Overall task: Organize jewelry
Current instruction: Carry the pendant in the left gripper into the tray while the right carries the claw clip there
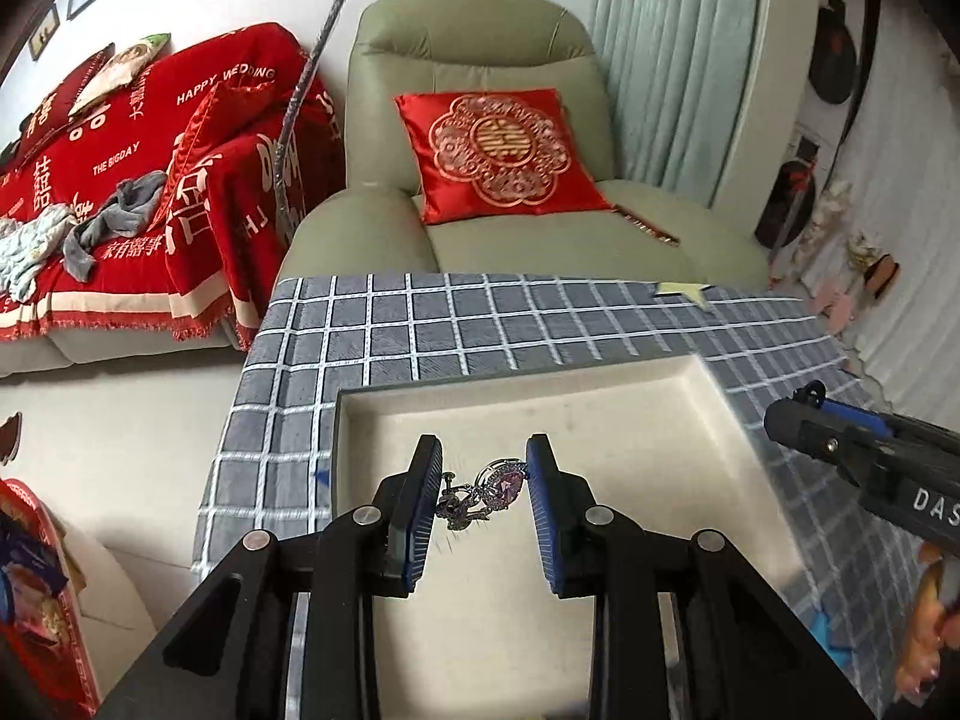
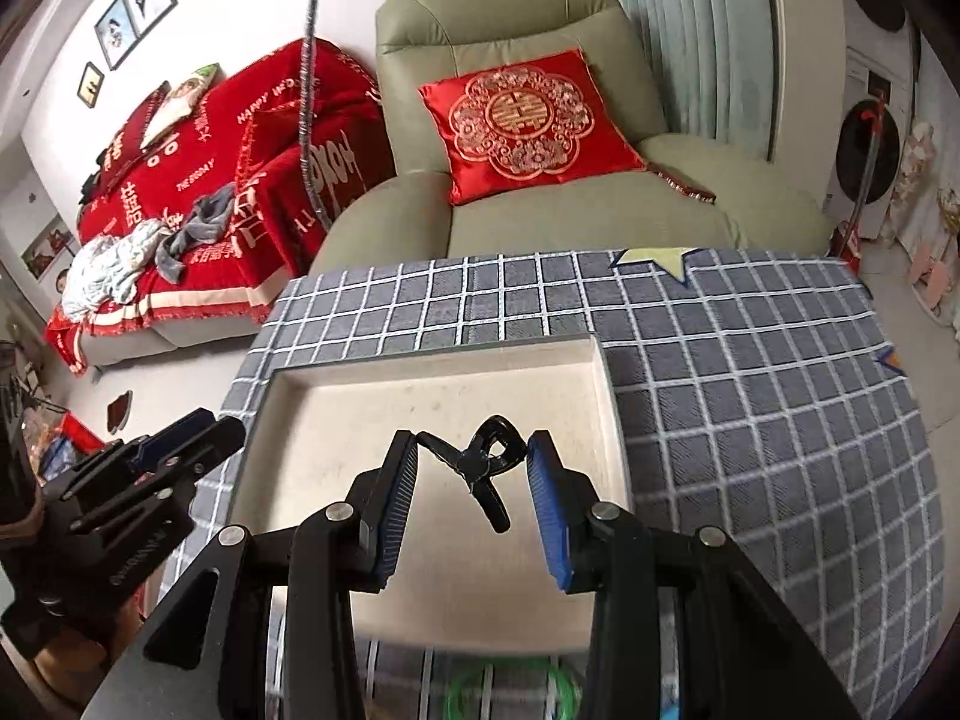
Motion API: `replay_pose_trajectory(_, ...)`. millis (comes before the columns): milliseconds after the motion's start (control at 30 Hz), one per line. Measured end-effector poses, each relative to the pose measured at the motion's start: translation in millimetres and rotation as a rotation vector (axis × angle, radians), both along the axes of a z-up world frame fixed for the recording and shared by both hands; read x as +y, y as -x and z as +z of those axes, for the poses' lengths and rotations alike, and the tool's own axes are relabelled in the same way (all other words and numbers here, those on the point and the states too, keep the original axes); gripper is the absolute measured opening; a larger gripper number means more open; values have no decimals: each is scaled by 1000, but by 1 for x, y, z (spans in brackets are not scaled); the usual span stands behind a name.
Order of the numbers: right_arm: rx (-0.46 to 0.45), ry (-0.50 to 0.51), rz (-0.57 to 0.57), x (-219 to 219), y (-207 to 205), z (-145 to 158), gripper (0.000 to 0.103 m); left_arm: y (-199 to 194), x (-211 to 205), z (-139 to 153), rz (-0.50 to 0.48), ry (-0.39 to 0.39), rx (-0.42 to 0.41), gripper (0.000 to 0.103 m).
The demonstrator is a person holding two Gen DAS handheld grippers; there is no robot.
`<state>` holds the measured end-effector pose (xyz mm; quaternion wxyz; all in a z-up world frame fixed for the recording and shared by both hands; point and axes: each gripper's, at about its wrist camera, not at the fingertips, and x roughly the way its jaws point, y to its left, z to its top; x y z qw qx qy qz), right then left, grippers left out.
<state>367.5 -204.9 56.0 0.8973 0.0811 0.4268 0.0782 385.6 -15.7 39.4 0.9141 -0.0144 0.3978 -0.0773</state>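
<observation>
A cream tray [image 1: 708,420] lies on a grey checked cloth [image 1: 420,324]. In the left wrist view my left gripper [image 1: 485,468] holds a silver earring with a pink stone [image 1: 486,489] between its blue pads, above the tray floor. In the right wrist view my right gripper [image 2: 473,456] holds a black hair clip [image 2: 486,468] between its pads, over the same tray [image 2: 606,384]. The right gripper also shows at the right edge of the left wrist view [image 1: 798,420]. The left gripper shows at the left of the right wrist view [image 2: 198,438].
A green armchair [image 1: 480,60] with a red cushion [image 1: 504,150] stands behind the table. A sofa with a red throw [image 1: 150,180] is at the left. A green bangle [image 2: 510,690] lies on the cloth near the tray's front edge.
</observation>
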Motion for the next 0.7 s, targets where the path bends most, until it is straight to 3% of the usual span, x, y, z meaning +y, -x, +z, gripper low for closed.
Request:
replay_pose_trajectory(333, 81, 59, -13, 14, -52, -67, 41, -45, -8, -64, 25, -54, 124, 44)
replay_pose_trajectory(467, 111, 69, -24, 13, -59, -87, 41, -51, -10, -72, 31, -63, 149, 45)
replay_pose_trajectory(633, 116, 73, -28, 12, -56, -96, 42, -54, -22, -81, 10, -131, 195, 50)
replay_pose_trajectory(667, 119, 74, -26, 13, -56, -97, 42, -54, -23, -80, 19, -142, 192, 52)
replay_pose_trajectory(700, 119, 72, -22, 14, -55, -97, 46, -55, -23, -80, 23, -147, 196, 72)
